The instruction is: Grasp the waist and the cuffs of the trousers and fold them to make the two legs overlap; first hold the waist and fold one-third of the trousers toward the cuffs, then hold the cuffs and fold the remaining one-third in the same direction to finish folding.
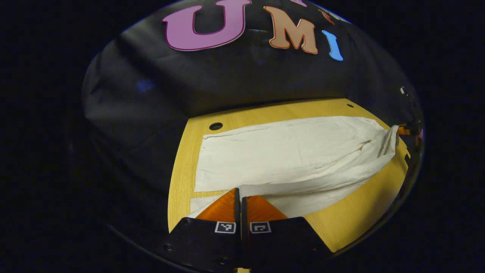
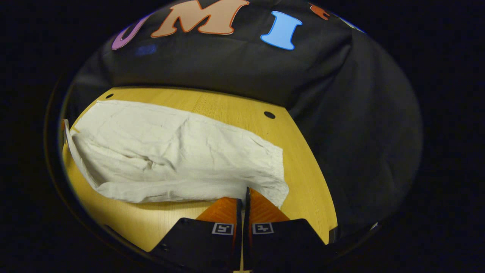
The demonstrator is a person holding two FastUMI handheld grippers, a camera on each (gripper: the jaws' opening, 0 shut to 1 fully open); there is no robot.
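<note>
White trousers (image 1: 288, 151) spread across the worktop (image 1: 352, 212), one long pale band with a second layer showing under the near edge. Left hand-held gripper (image 1: 240, 199) down at the near edge, at one end of the cloth, fingers pressed together with almost no gap, pinching the cloth edge, to judge from the hem meeting the tips. Right hand-held gripper (image 2: 242, 200) at the other end, likewise pressed together on the near edge of the trousers (image 2: 178, 155), just beside the gathered corner. Hard to tell which end is waist and which is cuffs; the crinkled end near the right gripper looks like an elastic waist, but not certain.

Progress, as a judgement: still in the first stage. Near leg seemingly gripped at both ends, and in the left gripper view one far corner of the cloth looks raised off the wood next to the other gripper. Legs appear partly overlapped, not neatly aligned; lower layer sticking out at the near side. Not yet done: finishing the overlap, then the fold of one third from the waist toward the cuffs, then the last third from the cuffs.
</note>
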